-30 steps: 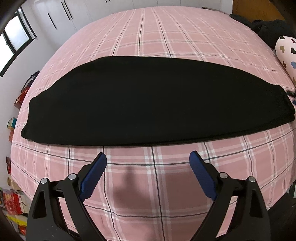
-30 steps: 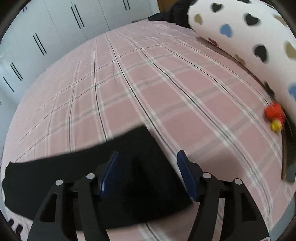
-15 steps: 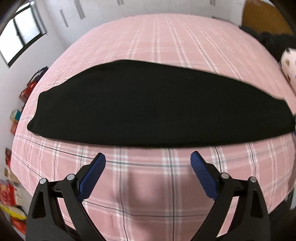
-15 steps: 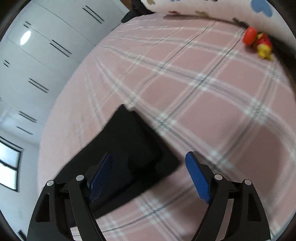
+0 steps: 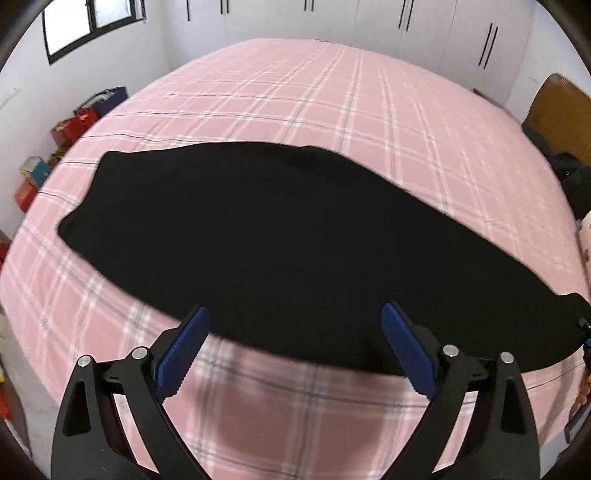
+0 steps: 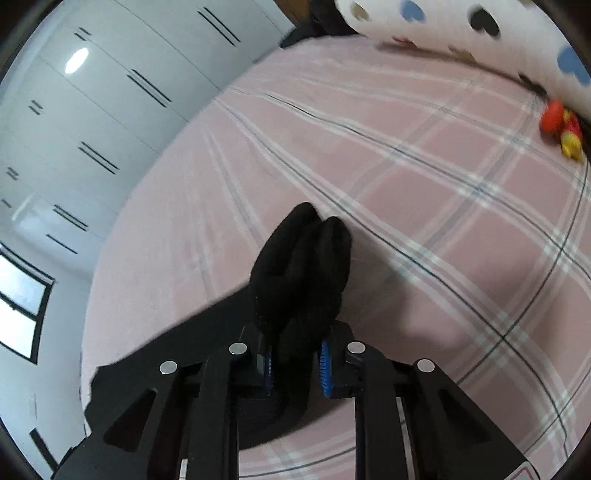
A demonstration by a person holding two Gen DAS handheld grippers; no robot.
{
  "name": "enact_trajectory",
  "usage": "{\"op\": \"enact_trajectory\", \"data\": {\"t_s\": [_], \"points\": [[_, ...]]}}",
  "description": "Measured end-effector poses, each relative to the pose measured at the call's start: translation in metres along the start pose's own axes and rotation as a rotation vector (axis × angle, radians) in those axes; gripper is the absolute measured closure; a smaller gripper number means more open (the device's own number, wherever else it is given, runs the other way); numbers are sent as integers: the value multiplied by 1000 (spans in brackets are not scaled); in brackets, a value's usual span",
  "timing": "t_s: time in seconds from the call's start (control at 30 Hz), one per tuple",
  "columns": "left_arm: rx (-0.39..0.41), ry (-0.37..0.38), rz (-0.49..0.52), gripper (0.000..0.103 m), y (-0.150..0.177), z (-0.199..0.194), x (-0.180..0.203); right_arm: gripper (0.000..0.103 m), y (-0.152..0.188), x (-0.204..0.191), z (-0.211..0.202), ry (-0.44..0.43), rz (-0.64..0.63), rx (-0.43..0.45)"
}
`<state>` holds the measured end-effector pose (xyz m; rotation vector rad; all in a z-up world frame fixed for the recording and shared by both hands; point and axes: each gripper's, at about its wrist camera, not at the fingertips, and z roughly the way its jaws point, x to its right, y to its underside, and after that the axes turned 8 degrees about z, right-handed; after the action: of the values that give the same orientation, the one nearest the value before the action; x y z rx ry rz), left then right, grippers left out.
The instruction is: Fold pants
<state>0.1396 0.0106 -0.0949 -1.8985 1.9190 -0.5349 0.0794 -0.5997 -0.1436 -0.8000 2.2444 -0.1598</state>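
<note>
The black pants [image 5: 280, 243] lie flat as a long band across the pink plaid bed [image 5: 332, 103]. My left gripper [image 5: 295, 347] is open and empty, its blue pads just over the pants' near edge at the middle. My right gripper [image 6: 295, 362] is shut on one end of the pants [image 6: 303, 273], which bunches up in a thick fold between the pads and rises off the bed. The rest of the pants trails down to the left in the right wrist view.
White wardrobes [image 6: 92, 122] stand beyond the bed. A heart-print pillow [image 6: 480, 29] and a red and yellow toy [image 6: 561, 129] lie at the right. Boxes and bags [image 5: 55, 147] sit on the floor at the left. Dark clothes [image 5: 569, 173] lie at the far right.
My right gripper has closed on the end of the pants and lifted it. My left gripper has moved forward to the pants' near edge and stays open.
</note>
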Motion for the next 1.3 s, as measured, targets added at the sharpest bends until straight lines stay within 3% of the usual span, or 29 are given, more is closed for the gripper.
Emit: {"op": "enact_trajectory", "data": {"t_s": [0.17, 0.33, 0.43, 0.63, 0.83, 1.03, 1.2, 1.3], "points": [[0, 24, 80, 11, -6, 16, 28, 87, 9, -75, -20, -107, -109, -7], [-22, 60, 57, 11, -8, 29, 22, 87, 36, -162, -21, -220, -245, -62], [-6, 71, 26, 11, -8, 24, 5, 87, 68, -218, -6, -271, -340, -120], [13, 98, 2, 11, -8, 11, -23, 87, 148, -292, 35, -286, -498, -228], [41, 123, 9, 11, -14, 1, -38, 87, 220, -336, 58, -265, -621, -310], [36, 112, 44, 11, -6, 5, -54, 87, 269, -358, 83, -235, -699, -368], [21, 110, 48, 11, 6, 15, -79, 85, 306, -347, 129, -169, -723, -457], [24, 103, 44, 11, 11, 21, -96, 78, 328, -341, 146, -113, -773, -475]]}}
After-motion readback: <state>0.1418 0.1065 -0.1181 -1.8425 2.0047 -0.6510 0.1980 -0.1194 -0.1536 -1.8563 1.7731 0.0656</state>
